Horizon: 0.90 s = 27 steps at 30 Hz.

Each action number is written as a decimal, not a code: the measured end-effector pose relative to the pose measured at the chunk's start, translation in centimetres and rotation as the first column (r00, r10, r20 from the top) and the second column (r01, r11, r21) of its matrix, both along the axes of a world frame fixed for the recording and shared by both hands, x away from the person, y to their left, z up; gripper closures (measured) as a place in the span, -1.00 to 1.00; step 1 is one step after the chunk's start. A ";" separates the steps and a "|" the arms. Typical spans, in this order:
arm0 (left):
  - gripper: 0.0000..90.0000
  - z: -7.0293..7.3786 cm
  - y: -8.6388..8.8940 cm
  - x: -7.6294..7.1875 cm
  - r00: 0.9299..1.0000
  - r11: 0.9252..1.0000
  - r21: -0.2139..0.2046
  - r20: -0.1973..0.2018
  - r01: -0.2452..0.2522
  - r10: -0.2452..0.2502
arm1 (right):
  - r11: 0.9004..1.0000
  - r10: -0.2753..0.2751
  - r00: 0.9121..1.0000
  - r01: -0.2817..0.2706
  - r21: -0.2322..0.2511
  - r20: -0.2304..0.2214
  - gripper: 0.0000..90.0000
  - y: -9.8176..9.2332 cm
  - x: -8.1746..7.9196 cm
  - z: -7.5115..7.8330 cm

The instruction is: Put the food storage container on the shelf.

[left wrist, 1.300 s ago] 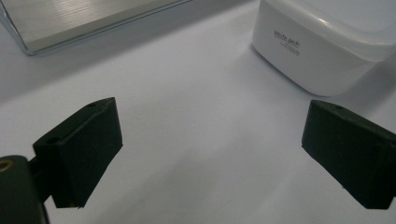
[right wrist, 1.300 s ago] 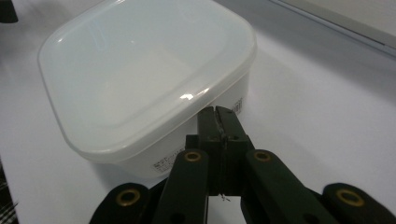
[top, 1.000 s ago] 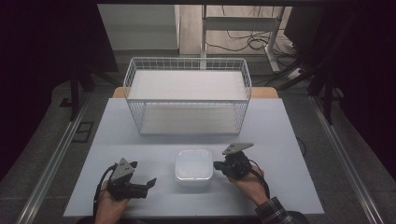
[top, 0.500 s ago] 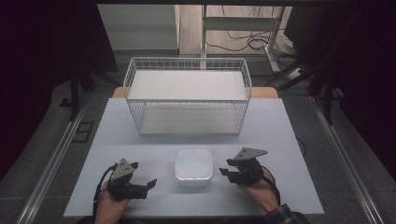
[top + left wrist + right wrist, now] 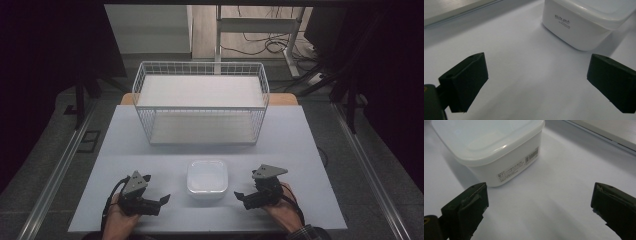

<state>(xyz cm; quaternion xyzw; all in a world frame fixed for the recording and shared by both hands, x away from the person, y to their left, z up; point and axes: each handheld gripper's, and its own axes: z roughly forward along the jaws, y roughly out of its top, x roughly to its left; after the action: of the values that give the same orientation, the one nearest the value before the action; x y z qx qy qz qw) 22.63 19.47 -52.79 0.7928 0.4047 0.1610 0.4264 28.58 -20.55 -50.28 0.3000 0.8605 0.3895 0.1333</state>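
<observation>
- The white container (image 5: 207,178) near the front edge of my table looks like smooth plastic, its lid slightly translucent with a soft sheen.
- Its side wall carries a paper-looking barcode label (image 5: 532,158).
- My table (image 5: 300,145) is topped with a matt, smooth, pale sheet.
- The basket (image 5: 200,102) toward the far edge is thin white-coated wire mesh.
- My left gripper (image 5: 536,82) and right gripper (image 5: 539,207) have matt black plastic-looking pads.

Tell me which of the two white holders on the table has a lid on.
The small plastic box between the two grippers: a lid covers its top, while the wire basket behind it stands open-topped.
</observation>
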 end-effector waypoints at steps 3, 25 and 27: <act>-0.92 0.1 0.0 0.1 1.000 1.000 -0.020 -0.017 -0.006 0.005 | 1.000 0.004 1.000 -0.004 0.009 0.009 -0.97 -0.1 0.1 0.1; -0.77 2.2 -2.5 2.0 0.997 0.991 -0.116 -0.045 0.061 -0.067 | 0.999 0.018 1.000 -0.017 0.047 -0.015 -0.94 2.4 0.6 2.1; -0.74 2.5 -2.8 2.2 0.997 0.991 -0.112 -0.037 0.066 -0.071 | 0.999 0.021 1.000 -0.020 0.049 -0.020 -0.92 2.7 0.6 2.3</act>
<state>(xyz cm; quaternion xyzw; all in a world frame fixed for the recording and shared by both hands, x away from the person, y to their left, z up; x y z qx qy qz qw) 24.81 16.69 -50.32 0.7845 0.3941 0.1072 0.4665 29.17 -17.80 -48.00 0.2984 0.8550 0.4087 0.1131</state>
